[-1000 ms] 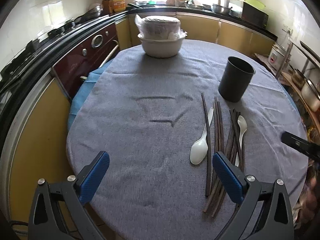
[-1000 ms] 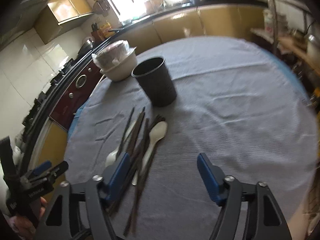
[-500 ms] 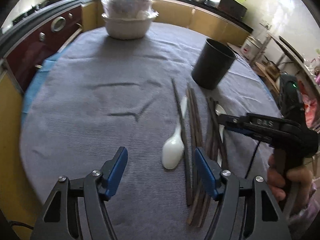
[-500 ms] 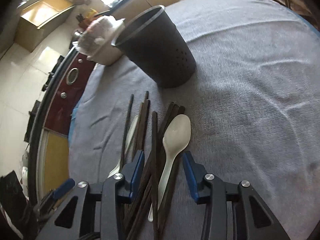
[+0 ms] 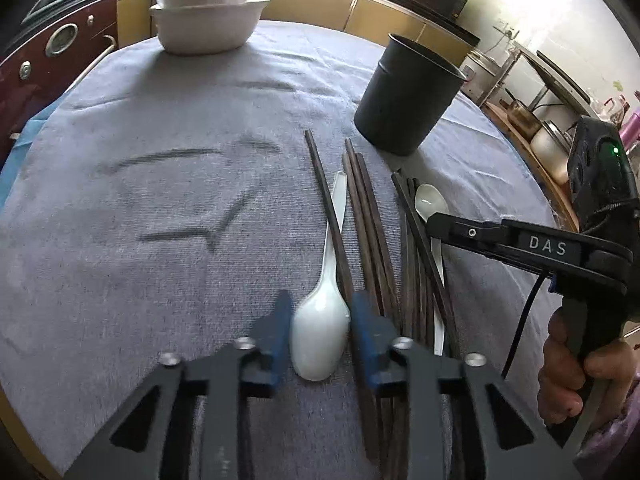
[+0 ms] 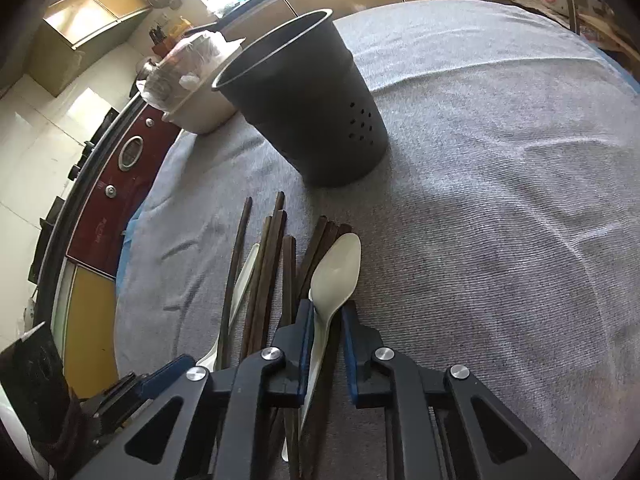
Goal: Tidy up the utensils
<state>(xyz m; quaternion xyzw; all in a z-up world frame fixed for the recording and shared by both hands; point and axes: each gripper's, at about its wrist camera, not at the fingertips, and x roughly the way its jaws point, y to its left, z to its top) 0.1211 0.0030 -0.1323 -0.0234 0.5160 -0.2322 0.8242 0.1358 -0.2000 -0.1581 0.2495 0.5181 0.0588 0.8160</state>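
Two white spoons lie among a scatter of dark chopsticks on a round table draped in grey cloth. The bowl of the nearer-left white spoon sits directly between the blue pads of the left gripper, whose jaws are closing around it, the pads just beside its edges and whether they touch cannot be told; its handle runs away toward the far side, alongside one chopstick. The cream spoon, lying on the right of the chopstick pile with its bowl pointing far, has its neck between the fingers of the right gripper, which is closing too; the left pad touches the handle, while a narrow gap shows at the right pad. A person's hand grasps that tool's handle at the right edge of the left wrist view. Just beyond the chopstick tips stands an upright black perforated holder, and farther off, to the left, a white bowl topped with a plastic-wrapped stack.
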